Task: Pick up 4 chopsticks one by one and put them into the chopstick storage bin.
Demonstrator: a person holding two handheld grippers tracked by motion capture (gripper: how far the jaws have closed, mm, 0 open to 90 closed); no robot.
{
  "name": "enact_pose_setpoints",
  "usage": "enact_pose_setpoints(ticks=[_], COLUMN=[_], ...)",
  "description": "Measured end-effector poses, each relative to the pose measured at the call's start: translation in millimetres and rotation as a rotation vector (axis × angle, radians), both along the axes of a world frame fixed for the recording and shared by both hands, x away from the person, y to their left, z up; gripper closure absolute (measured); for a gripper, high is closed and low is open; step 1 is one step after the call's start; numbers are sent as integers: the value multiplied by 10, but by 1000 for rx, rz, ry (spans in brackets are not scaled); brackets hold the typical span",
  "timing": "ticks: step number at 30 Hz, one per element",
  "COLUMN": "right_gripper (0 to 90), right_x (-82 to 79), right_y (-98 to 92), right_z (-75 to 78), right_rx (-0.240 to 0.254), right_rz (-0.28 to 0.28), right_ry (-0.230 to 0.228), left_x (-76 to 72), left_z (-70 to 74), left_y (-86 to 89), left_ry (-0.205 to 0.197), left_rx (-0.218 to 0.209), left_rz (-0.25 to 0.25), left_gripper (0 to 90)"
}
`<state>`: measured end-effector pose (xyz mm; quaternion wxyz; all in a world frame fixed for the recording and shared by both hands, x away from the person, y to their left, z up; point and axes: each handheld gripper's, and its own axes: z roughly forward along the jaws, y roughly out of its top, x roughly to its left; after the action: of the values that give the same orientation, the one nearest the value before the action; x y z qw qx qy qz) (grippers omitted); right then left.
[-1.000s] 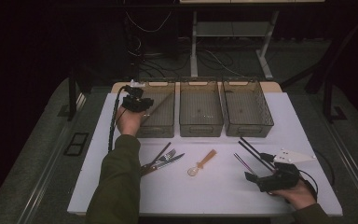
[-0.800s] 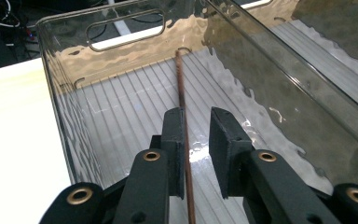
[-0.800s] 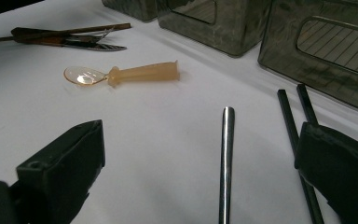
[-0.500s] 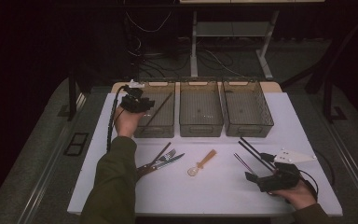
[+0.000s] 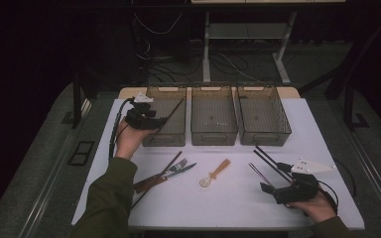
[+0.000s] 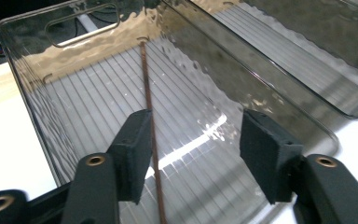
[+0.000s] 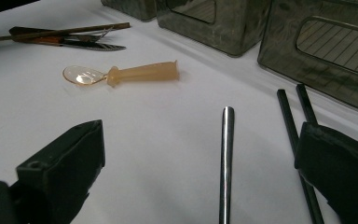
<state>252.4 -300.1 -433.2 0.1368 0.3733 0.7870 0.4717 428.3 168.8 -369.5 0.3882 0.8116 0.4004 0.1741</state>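
My left gripper (image 5: 159, 121) hovers at the front left corner of the left smoky plastic bin (image 5: 166, 141). Its jaws have just been opening and stand open (image 6: 198, 126). A thin brown chopstick (image 6: 147, 84) lies in that bin between them, close to the left pad, and no pad presses on it. In the high view the chopstick (image 5: 174, 110) leans across the bin. My right gripper (image 5: 269, 187) rests open near the table's front right. A metal chopstick (image 7: 226, 154) lies on the white table between its jaws (image 7: 203, 135), untouched.
The middle bin (image 5: 213, 135) and the right bin (image 5: 265, 138) stand beside the left one. A fork, a knife and a brown chopstick (image 5: 166, 171) lie front left. An amber spoon (image 5: 216, 173) lies mid-table. Two black chopsticks (image 5: 265, 156) lie by my right gripper.
The left gripper's jaws have parted and let go of the brown chopstick, which now rests in the left bin. That hand has drawn back a little. The right hand has kept still.
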Motion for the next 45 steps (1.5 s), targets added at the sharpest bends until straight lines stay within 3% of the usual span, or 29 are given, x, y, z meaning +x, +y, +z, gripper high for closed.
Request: enact_pose_setpoints(ticks=[4, 10, 22, 29, 38, 45], right_gripper=[18, 18, 18, 18, 18, 18], right_x=[0, -1, -2, -3, -9, -12], right_y=[1, 1, 0, -4, -7, -3], right_z=[-1, 0, 1, 2, 2, 1], right_rx=[0, 0, 2, 2, 1, 1], right_rz=[0, -2, -4, -5, -5, -6], right_ry=[1, 1, 1, 0, -2, -1], left_x=[-157, -410, -786, -977, -1155, -1202], left_z=[29, 25, -143, -223, -324, -426], left_y=[-2, 19, 123, 112, 125, 151], left_ry=[1, -6, 7, 7, 10, 47], left_rx=[-1, -36, -83, -71, -53, -54], left_rz=[-17, -28, -45, -69, -92, -116], left_gripper=[362, 308, 275, 263, 298, 412])
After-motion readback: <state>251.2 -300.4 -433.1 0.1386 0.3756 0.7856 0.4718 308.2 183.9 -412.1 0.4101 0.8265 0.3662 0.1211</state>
